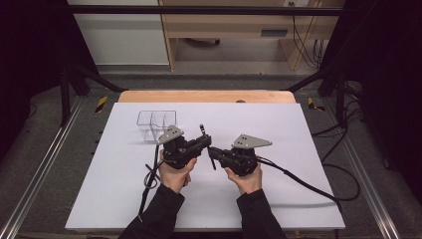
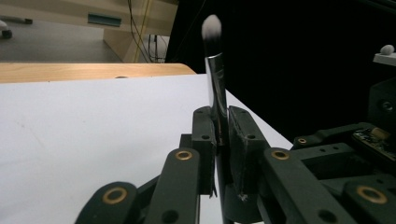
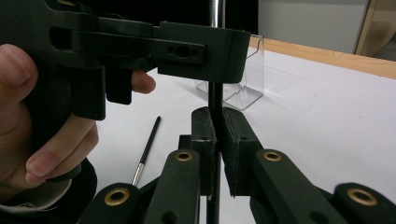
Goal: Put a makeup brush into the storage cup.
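A white sheet (image 1: pixel 259 199) covers the table (image 1: pixel 206 96), whose pale wooden edge shows along the far side. Beyond it lie grey floor, wooden furniture (image 1: pixel 234 27) and loose cables, with black frame rails at both sides. A clear divided container (image 1: pixel 155 124) stands on the sheet toward the far left. Above the middle of the sheet, the left gripper (image 2: pixel 222 140) has its jaws closed on a makeup brush (image 2: pixel 214 70), gripping the metal ferrule, the white bristle tip pointing up. The right gripper (image 3: pixel 215 135) has its jaws closed on the same brush's dark handle, just below the left one. A second thin brush (image 3: pixel 147 151) lies flat on the sheet near the left hand (image 1: pixel 175 174).
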A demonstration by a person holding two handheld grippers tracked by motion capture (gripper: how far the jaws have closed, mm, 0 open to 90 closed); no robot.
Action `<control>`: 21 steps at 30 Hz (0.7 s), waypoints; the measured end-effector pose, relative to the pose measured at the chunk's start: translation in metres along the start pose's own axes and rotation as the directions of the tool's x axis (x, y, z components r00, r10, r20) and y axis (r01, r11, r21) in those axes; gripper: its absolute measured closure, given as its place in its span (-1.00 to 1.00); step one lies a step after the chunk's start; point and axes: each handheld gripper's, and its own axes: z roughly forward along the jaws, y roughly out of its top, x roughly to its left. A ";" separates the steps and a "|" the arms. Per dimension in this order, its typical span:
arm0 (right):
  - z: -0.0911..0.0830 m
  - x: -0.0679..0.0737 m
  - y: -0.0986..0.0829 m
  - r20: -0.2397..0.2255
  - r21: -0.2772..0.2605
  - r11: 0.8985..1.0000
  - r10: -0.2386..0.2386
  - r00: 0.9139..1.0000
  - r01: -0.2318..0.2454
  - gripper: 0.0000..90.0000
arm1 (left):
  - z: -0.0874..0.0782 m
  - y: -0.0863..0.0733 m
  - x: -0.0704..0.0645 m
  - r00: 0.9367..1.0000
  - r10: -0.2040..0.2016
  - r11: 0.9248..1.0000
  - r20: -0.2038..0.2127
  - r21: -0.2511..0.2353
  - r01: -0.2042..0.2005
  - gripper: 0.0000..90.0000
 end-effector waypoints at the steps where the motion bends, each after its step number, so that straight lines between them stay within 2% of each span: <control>1: 0.000 0.000 0.000 0.000 -0.001 1.000 0.001 1.000 -0.001 0.87 | 0.000 0.000 0.000 1.000 0.001 1.000 0.005 -0.002 -0.001 0.82; 4: 0.001 0.000 -0.001 -0.001 -0.005 1.000 0.001 1.000 -0.001 0.87 | 0.000 0.000 -0.002 1.000 0.017 1.000 0.008 -0.001 -0.017 0.84; 15: 0.001 0.001 -0.001 -0.006 -0.012 1.000 -0.002 1.000 0.002 0.85 | -0.001 0.001 -0.004 0.999 0.040 0.999 0.002 -0.006 -0.040 0.85; 21: -0.002 0.000 0.002 -0.001 -0.022 1.000 -0.001 1.000 0.001 0.65 | -0.006 0.003 -0.002 0.998 0.068 0.998 -0.018 -0.010 -0.068 0.85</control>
